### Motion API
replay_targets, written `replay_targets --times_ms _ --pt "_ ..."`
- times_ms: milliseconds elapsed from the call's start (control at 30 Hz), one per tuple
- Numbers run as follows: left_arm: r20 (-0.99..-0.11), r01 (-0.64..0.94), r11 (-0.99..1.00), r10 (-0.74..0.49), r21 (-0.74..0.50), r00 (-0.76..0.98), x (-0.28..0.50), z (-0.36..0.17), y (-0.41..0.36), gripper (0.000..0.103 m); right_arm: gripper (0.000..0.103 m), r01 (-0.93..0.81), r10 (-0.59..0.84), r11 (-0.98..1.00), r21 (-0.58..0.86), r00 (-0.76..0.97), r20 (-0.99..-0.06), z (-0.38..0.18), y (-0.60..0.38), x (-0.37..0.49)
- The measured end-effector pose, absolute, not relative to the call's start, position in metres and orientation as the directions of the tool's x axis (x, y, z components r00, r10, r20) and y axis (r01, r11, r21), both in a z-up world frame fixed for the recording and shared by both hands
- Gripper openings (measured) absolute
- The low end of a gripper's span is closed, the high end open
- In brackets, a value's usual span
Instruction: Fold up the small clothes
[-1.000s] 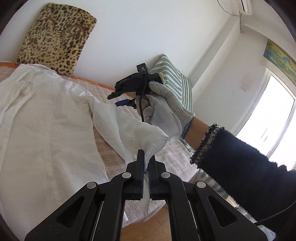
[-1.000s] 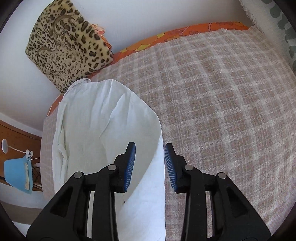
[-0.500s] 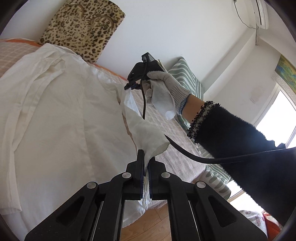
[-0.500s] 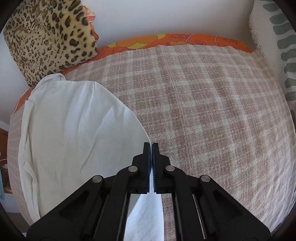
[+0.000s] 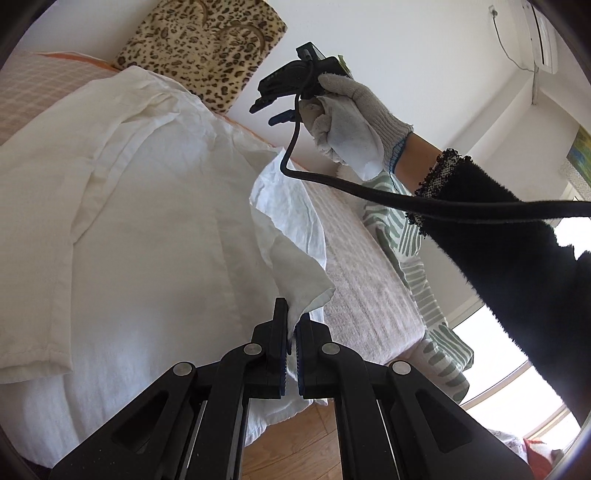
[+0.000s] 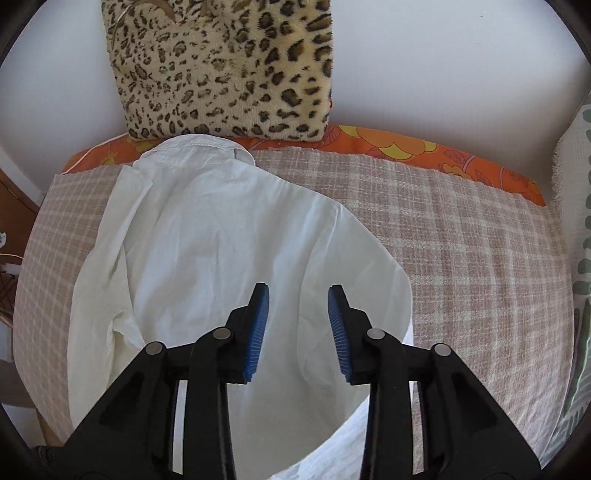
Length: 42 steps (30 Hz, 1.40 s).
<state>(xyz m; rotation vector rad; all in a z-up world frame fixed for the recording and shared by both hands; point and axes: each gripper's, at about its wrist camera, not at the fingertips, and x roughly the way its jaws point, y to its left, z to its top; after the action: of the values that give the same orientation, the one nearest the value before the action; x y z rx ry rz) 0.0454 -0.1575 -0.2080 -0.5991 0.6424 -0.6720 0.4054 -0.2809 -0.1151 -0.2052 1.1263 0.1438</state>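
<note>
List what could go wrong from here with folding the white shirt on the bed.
1. The left gripper pinches only a thin edge of the white shirt; a tug could slip it free.
2. The right gripper, its jaws just opened and empty above the shirt, leaves that side unpinned, so the fold may skew.
3. The black cable hangs low over the fabric and might snag or drag it.

Shirt (image 6: 229,266): near hem cut off by the lower frame edge and by the right gripper (image 6: 298,328) arms in the right wrist view. Sleeve (image 5: 295,266): its cuff end is hidden between the left gripper (image 5: 291,332) pads. Striped pillow (image 5: 410,236): partly hidden behind the person's dark forearm (image 5: 517,243). Air conditioner (image 5: 543,33): cropped at the top right edge.
</note>
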Motion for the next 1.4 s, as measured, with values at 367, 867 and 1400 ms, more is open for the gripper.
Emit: replay_targets --times_ms 367,867,1400 --pt "-0.337 0.369 0.633 -0.718 -0.680 0.609 0.040 -0.204 -0.155 0.002 0.002 -0.051 -0.199 0.972 -0.229 0.343 -0.918 -0.140 -0.342 0.405" --pt "-0.339 0.307 0.619 -0.705 -0.723 0.623 0.046 -0.215 -0.143 0.002 0.013 -0.243 -0.072 0.952 -0.184 0.406 -0.911 -0.132 -0.232 0.420" --pt "-0.347 0.269 0.584 -0.728 -0.766 0.592 0.049 -0.220 -0.134 0.002 0.039 -0.061 0.049 0.998 0.030 0.333 -0.942 -0.160 -0.386 0.276"
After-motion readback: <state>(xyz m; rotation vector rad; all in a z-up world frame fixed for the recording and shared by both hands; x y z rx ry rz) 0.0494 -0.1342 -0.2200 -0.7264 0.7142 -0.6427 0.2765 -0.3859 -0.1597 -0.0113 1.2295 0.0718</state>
